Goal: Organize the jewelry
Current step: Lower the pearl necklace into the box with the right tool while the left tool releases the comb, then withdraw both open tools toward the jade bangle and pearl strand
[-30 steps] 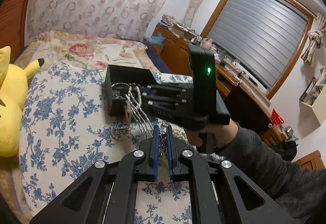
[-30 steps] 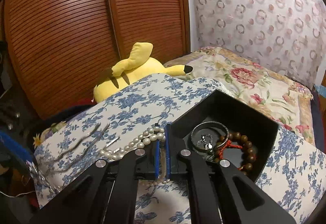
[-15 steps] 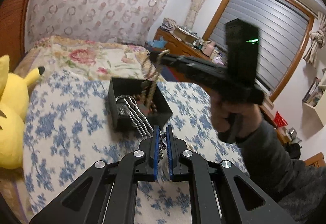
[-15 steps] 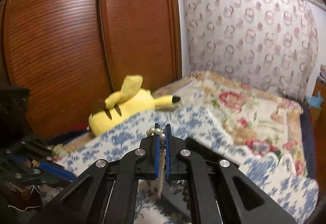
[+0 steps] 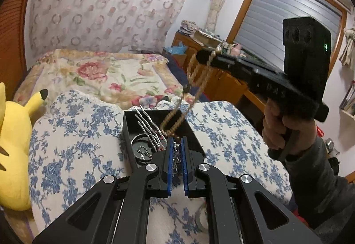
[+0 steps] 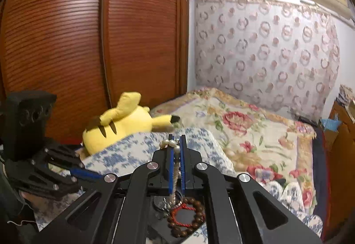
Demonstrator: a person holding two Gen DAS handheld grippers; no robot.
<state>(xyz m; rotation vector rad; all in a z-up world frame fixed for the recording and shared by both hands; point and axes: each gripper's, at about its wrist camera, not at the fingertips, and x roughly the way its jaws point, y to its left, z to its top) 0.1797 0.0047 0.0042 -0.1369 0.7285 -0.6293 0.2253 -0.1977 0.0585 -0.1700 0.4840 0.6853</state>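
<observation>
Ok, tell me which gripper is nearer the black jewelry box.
Left. The left gripper sits just over the near edge of the black jewelry box, shut on a silver chain. The right gripper is raised well above it, dangling the pearl necklace.

To your left stands a brown louvered wardrobe (image 6: 88,44); far right, a shuttered window (image 5: 288,13) above wooden cabinets (image 5: 190,44).

— What is the black box (image 5: 193,133) made of?
— Matt plastic, by the look. The pearl necklace (image 6: 170,143) is glossy, the hairpins (image 5: 146,126) are shiny metal.
— And the bracelet (image 6: 188,219)?
— Smooth brown wooden beads on red cord.
— The bedding?
— Soft floral cloth (image 5: 73,144); the plush toy (image 6: 124,124) is fuzzy yellow fabric, the wardrobe (image 6: 66,44) ribbed, polished wood.
</observation>
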